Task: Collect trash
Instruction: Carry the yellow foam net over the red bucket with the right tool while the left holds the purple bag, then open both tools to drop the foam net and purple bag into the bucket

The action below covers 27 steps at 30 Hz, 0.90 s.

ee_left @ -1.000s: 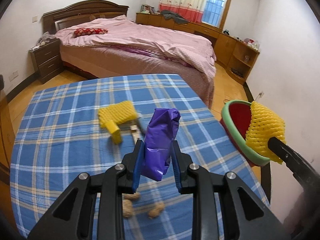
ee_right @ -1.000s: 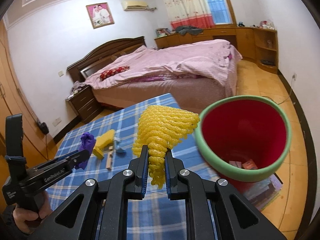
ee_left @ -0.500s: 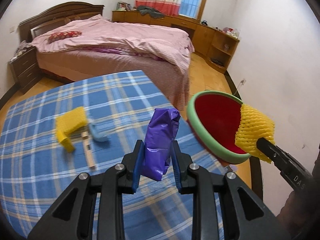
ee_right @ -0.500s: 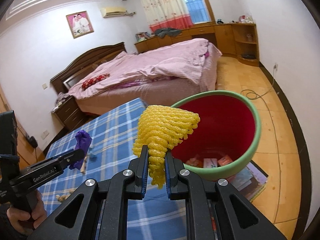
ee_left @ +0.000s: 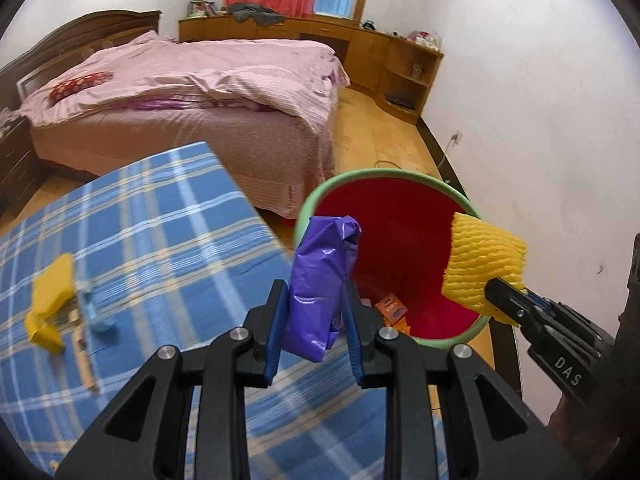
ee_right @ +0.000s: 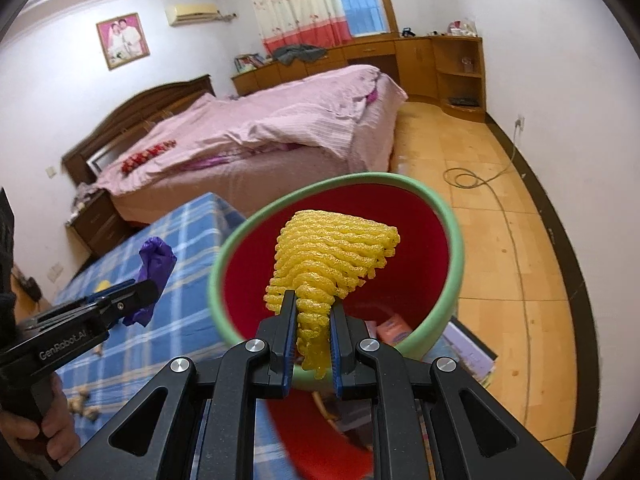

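Observation:
My left gripper (ee_left: pixel 316 320) is shut on a crumpled purple plastic bag (ee_left: pixel 320 276) and holds it at the near left rim of the red bin with a green rim (ee_left: pixel 384 176). My right gripper (ee_right: pixel 314 320) is shut on a yellow foam fruit net (ee_right: pixel 332 252) and holds it over the bin's mouth (ee_right: pixel 452 248). The right gripper also shows in the left wrist view (ee_left: pixel 500 296) with the yellow net (ee_left: pixel 484 256). The left gripper with the purple bag (ee_right: pixel 154 264) shows at the left of the right wrist view. Some wrappers (ee_left: pixel 392 308) lie in the bin's bottom.
The blue plaid table (ee_left: pixel 160 216) carries another yellow foam piece (ee_left: pixel 52 296), a blue scrap (ee_left: pixel 94 312), a wooden stick (ee_left: pixel 86 360) and peanut shells (ee_right: pixel 84 404). A pink bed (ee_left: pixel 200 92) stands behind. A cable (ee_right: pixel 476 176) lies on the wooden floor; books (ee_right: pixel 468 352) lie beside the bin.
Both grippers have moved right, off the table and to the bin. The purple bag is now at the bin's rim and the yellow net is now over the bin's mouth.

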{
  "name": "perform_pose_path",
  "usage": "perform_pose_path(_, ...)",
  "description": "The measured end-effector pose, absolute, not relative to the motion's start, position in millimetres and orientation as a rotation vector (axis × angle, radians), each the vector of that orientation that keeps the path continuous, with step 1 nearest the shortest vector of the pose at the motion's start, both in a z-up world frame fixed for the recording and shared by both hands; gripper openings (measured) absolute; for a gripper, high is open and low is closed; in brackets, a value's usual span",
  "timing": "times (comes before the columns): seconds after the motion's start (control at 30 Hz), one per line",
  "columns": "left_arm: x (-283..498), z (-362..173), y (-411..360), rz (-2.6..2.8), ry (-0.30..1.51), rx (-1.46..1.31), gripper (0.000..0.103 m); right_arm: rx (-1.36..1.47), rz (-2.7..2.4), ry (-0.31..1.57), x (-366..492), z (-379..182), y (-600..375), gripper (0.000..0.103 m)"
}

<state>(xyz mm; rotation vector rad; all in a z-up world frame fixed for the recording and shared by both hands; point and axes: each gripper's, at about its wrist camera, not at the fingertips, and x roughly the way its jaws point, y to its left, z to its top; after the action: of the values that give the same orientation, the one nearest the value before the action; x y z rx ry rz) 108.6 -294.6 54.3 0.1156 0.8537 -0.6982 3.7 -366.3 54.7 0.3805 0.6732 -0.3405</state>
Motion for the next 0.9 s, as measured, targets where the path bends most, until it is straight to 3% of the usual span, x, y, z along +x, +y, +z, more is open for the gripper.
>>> perform_pose_path(0.73,125.6,23.0,-366.6,-0.773,0.864,0.208,0.027,0.318,-0.443,0.812,38.2,14.7,-406.2,0.019)
perform_pose_path(0.9,123.5,28.6,-368.7,-0.78,0.854,0.207,0.046,0.347,-0.425,0.802,34.5,15.3,-406.8,0.022)
